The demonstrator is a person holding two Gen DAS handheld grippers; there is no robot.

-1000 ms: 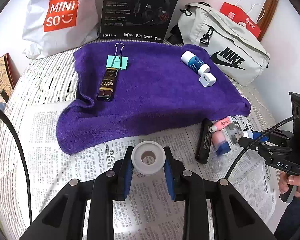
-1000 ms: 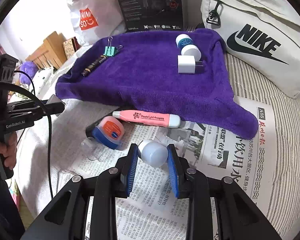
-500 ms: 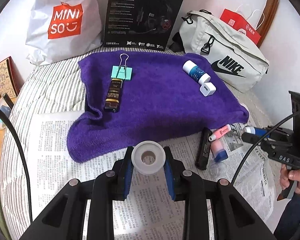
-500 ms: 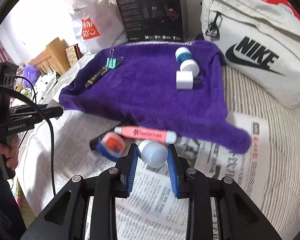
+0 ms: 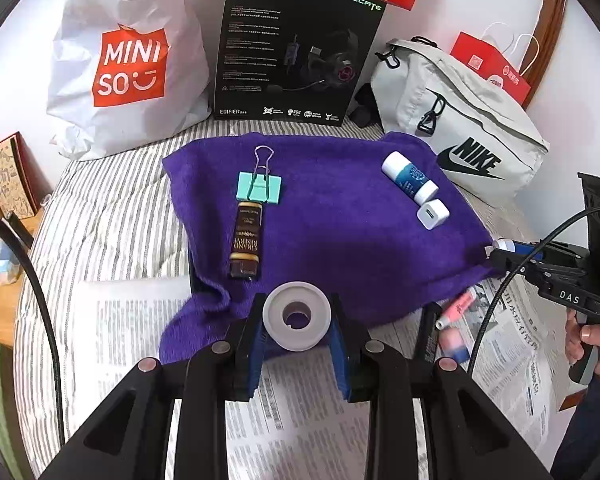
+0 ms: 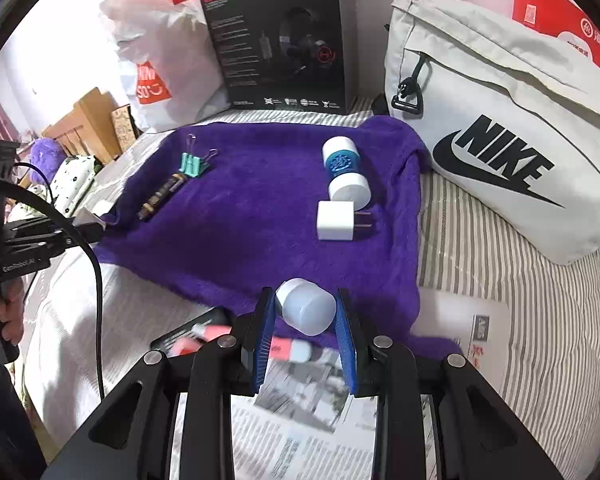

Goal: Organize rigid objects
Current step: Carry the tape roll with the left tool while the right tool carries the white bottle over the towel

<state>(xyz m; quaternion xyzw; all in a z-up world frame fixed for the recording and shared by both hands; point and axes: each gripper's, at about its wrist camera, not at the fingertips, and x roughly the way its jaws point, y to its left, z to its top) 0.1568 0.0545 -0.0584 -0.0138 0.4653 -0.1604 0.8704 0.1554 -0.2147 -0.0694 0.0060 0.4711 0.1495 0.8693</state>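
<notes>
**Two grippers, each with one item, above the near edge of the purple towel**

The left gripper (image 5: 297,334) is clamped on one white tape roll (image 5: 297,316), and the roll hangs over the near edge of the purple towel (image 5: 340,248). The right gripper (image 6: 305,334) is clamped on one small bottle with a pale blue cap (image 6: 307,306), also over the near edge of the towel.

On the towel I count four things. One mint binder clip (image 5: 259,187) lies at the far left part, and one dark brown tube (image 5: 247,240) lies just on the near side of the clip. One blue and white bottle (image 5: 410,176) lies at the far right part, and one white charger plug (image 5: 433,214) lies just beside its near end.

On the newspaper (image 5: 300,420), near the right front corner of the towel, there are one pink tube (image 5: 456,307), one black stick (image 5: 428,336) and one blurred pink and blue item (image 5: 452,344).

Behind the towel stand one white MINISO bag (image 5: 128,64), one black headset box (image 5: 296,48) and one grey Nike bag (image 5: 460,132).

Compared with one second ago, both grippers are now farther forward and higher: then the roll and the bottle were over the newspaper, now they overlap the towel edge. The jaws have the same width. The four things on the towel have not moved.
</notes>
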